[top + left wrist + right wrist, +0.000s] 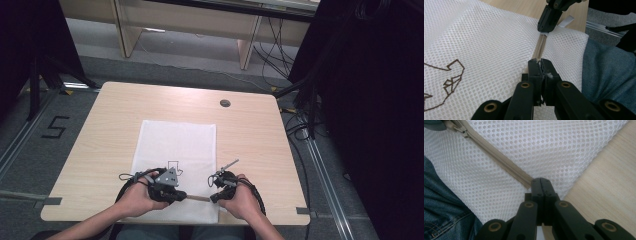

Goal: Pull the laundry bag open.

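A white mesh bag [175,140] lies flat on the wooden table [250,135], with a beige zipper [199,198] along its near edge. My left gripper [182,196] is shut on the zipper [539,47] at its left end, jaws pinched together [540,63]. The right gripper [214,198] is shut on the zipper's other end [541,181], where the tape [499,157] meets its closed tips. From the left gripper view the right gripper [546,27] shows farther along the same zipper. The slider [459,128] sits at the far end in the right gripper view.
A brown stitched motif [451,77] marks the bag near the left hand. A round cable hole [225,103] sits at the table's far right. The person's jeans [606,67] lie just past the near edge. Black curtains [380,100] stand to the right.
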### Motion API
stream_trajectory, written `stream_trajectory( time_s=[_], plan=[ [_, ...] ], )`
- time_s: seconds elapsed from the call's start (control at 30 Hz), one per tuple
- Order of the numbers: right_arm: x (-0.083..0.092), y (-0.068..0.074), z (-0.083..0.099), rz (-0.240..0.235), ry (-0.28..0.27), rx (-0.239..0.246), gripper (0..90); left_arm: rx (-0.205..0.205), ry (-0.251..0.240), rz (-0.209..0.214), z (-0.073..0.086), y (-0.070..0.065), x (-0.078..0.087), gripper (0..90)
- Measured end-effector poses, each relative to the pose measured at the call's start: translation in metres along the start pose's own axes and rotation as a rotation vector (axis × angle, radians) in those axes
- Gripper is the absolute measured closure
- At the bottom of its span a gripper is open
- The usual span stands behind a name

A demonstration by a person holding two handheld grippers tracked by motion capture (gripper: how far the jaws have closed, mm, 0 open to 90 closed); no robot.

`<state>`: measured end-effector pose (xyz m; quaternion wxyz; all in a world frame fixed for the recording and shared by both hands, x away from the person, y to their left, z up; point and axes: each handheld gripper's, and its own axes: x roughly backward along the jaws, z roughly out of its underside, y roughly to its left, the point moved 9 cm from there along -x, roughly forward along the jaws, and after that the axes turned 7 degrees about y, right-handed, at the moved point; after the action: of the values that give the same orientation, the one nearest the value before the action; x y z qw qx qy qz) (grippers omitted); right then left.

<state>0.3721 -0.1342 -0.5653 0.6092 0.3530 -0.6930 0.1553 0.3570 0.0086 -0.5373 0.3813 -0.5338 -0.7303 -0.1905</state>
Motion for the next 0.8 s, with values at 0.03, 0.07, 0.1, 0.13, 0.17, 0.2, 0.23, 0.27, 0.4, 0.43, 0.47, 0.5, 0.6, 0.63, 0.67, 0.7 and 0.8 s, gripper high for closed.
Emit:
stream_trajectory(
  time_s=[0.03, 0.07, 0.1, 0.13, 0.17, 0.2, 0.23, 0.27, 0.4, 0.43, 0.47, 0.5, 0.6, 0.63, 0.67, 0.7, 0.8],
  plan=[
    [0.0, 0.0, 0.0, 0.0, 0.0, 0.0, 90.0, 0.001, 0.0, 0.0, 0.0001, -0.0002, -0.0001, 87.1],
    [0.0, 0.0, 0.0, 0.0, 0.0, 0.0, 90.0, -0.004, 0.0, 0.0, 0.0, 0.0, -0.0001, 87.1],
    [0.0001, 0.0004, 0.0002, -0.001, 0.002, -0.003, 90.0, -0.006, 0.0, 0.0, 0.0, 0.0001, -0.0001, 87.1],
    [0.0002, 0.0008, 0.0005, -0.004, 0.004, -0.008, 90.0, -0.002, 0.003, -0.002, 0.0003, 0.0002, 0.0001, 87.1],
    [0.0002, 0.0006, 0.0004, -0.003, 0.003, -0.006, 90.0, -0.002, 0.002, -0.002, 0.0003, 0.0002, 0.0001, 87.1],
    [0.0004, 0.0014, 0.0008, -0.007, 0.008, -0.014, 90.0, -0.003, 0.003, -0.002, 0.0003, 0.0002, 0.0002, 87.1],
    [0.0005, 0.0019, 0.001, -0.01, 0.01, -0.018, 90.0, 0.0, -0.002, -0.001, -0.0001, -0.0005, 0.0001, 87.1],
    [0.0004, 0.0018, 0.001, -0.01, 0.008, -0.018, 90.0, -0.003, -0.002, -0.002, -0.0003, -0.0006, 0.0003, 87.1],
    [0.0001, 0.0003, 0.0002, -0.004, 0.001, -0.007, 90.0, -0.004, -0.01, -0.004, -0.0011, -0.0002, 0.0024, 87.1],
    [0.0002, 0.0004, 0.0003, -0.003, 0.001, -0.007, 90.0, -0.006, -0.003, -0.006, 0.0004, 0.0002, 0.0032, 87.1],
    [0.0003, 0.0013, 0.0006, -0.007, 0.005, -0.013, 90.0, -0.004, -0.007, -0.001, 0.0009, 0.0002, 0.0034, 87.1],
    [-0.0001, 0.0, -0.0001, -0.001, -0.001, 0.001, 90.0, -0.01, -0.005, -0.003, 0.0017, 0.0009, 0.0043, 87.1],
    [0.0, 0.0, 0.0, 0.0, 0.002, 0.003, 90.0, -0.018, -0.011, -0.005, 0.002, 0.0021, 0.0069, 87.1],
    [0.0, 0.0001, 0.0, -0.001, 0.002, 0.002, 90.0, -0.009, -0.014, -0.004, 0.002, 0.0016, 0.0072, 87.2],
    [-0.0002, -0.0003, 0.0, 0.001, 0.003, -0.004, 90.0, 0.005, -0.01, -0.008, 0.0027, 0.0012, 0.0072, 87.2],
    [-0.0005, -0.0006, -0.0003, -0.001, 0.0, 0.004, 90.0, 0.003, -0.011, -0.007, 0.0028, 0.0011, 0.0072, 87.2],
    [-0.0002, -0.0006, -0.0004, -0.002, -0.002, 0.009, 90.0, 0.004, -0.011, -0.007, 0.0027, 0.0012, 0.0073, 87.2]
  ],
)
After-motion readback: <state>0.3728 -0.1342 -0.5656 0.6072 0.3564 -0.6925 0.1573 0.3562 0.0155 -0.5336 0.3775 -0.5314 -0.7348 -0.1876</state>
